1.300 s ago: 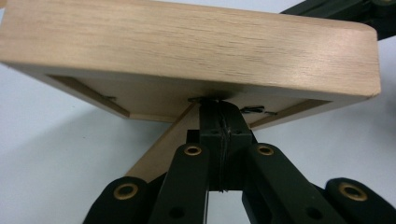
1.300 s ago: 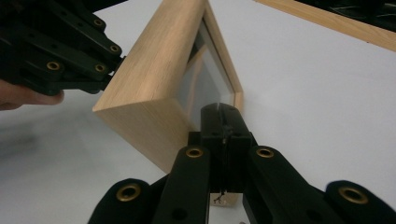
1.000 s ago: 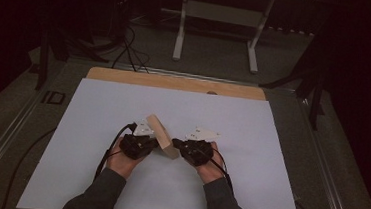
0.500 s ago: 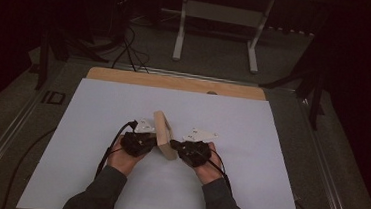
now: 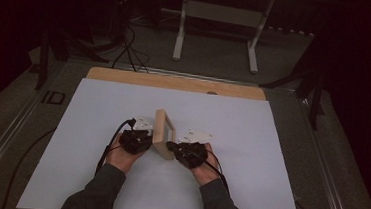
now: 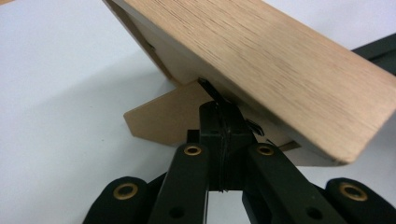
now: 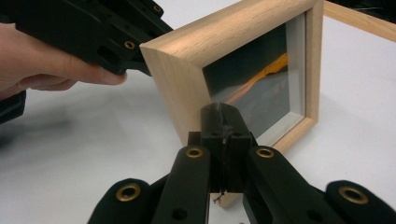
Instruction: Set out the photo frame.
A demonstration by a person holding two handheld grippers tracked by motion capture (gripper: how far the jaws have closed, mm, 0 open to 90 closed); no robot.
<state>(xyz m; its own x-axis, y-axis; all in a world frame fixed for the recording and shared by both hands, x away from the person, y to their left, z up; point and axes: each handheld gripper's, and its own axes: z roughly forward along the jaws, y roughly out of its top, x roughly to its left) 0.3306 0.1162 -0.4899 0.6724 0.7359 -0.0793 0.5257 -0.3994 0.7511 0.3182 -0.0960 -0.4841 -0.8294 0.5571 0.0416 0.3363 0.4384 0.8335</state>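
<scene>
A light wooden picture frame (image 5: 163, 132) stands on edge on the white table top (image 5: 251, 140), between my two grippers. My left gripper (image 5: 148, 142) is shut, and its tips touch the frame's back (image 6: 261, 60) beside a small black clip (image 6: 208, 88), just above the brown stand leg (image 6: 159, 116). My right gripper (image 5: 170, 146) is shut too. Its tips (image 7: 220, 114) rest against the frame's front (image 7: 196, 88) at the lower corner, by the glass (image 7: 261, 79). The left gripper (image 7: 93, 28) and its hand appear behind the frame in the right gripper view. Nothing is held between either pair of jaws.
A wooden board edge (image 5: 175, 82) runs along the table's far side. Beyond it, a white table stand (image 5: 218, 12) and cables (image 5: 127, 50) are on the dark floor. White surface lies all around the frame.
The frame has turned and risen from a slanted lean to standing more upright, its front now facing right. Both hands have stayed close in place.
</scene>
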